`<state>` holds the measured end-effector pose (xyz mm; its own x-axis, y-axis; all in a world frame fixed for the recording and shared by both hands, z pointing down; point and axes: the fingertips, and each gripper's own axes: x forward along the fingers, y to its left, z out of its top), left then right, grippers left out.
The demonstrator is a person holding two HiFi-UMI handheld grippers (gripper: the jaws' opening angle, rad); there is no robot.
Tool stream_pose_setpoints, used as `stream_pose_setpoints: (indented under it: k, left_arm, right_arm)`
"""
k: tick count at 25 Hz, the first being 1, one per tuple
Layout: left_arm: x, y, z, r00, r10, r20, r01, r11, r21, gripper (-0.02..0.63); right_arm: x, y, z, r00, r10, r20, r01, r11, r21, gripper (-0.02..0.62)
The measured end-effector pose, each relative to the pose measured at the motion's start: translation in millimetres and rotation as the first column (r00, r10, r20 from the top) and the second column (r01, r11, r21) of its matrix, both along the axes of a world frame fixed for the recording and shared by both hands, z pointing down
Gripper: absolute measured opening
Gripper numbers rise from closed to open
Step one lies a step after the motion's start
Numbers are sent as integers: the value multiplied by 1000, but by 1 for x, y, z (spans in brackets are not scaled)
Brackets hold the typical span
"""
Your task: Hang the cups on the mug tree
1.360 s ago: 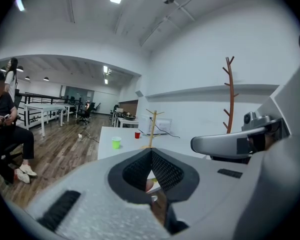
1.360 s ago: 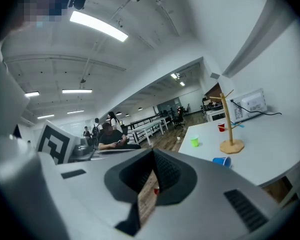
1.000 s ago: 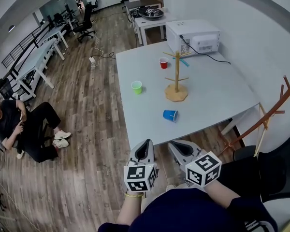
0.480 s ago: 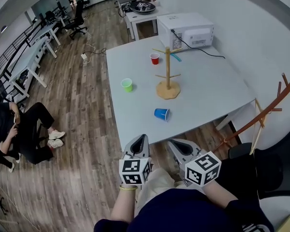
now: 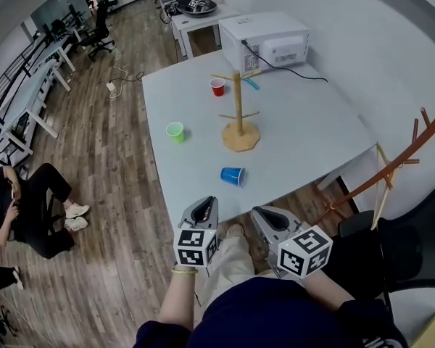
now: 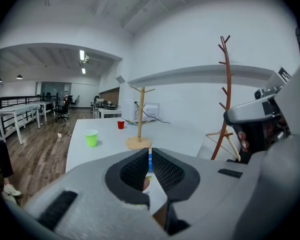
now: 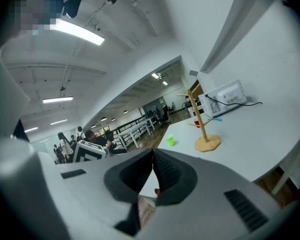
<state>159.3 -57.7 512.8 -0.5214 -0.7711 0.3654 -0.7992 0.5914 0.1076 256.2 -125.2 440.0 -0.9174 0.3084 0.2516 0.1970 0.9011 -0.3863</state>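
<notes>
The task has not yet begun; all 3 cups are left to hang.

At the bottom centre of the head view, the left gripper [image 5: 209, 201] and the right gripper [image 5: 257, 213] sit side by side, short of the bench's [image 5: 304, 129] near edge. Each gripper's own view shows its fingers clenched together with nothing between them.

The blue cup [image 5: 233, 175] comes next, lying on its side on the bench near that edge, just above the grippers in the frame. Farther up and to the left, the green cup [image 5: 175, 131] stands upright near the bench's left edge. The mug tree [image 5: 238, 114] stands at mid-bench, right of the green cup, with every peg bare. The red cup [image 5: 217, 87] stands upright beyond it, just up and left of its trunk.

I judge the blue cup the likeliest first pick, being nearest.
</notes>
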Motion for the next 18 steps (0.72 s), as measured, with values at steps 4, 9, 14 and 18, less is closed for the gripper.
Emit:
stream_pose_setpoints:
  k: [4,9,14,18]
  left_arm:
    - [-19,-9,9,999,39,-3,-39,999,-27,18]
    - [-38,-14,19,996,85,-28,-86,995,-53,18]
    - [-56,-21,32,989,133,-62,-138,988,-73,18]
    - [-64,-29,43,978,194,-79,-202,974,-98,48]
  right_arm:
    - [-17,-10,-1,1000,22,2,-22,1000,-2,29]
    - [-38,-18,-4,999,37,-13,-37,999,-5,29]
    - [-59,-24,-1,999,45,-25,-45,999,-9,29]
    - [-73,-28,2,998,45,-36,-45,999,-10,29]
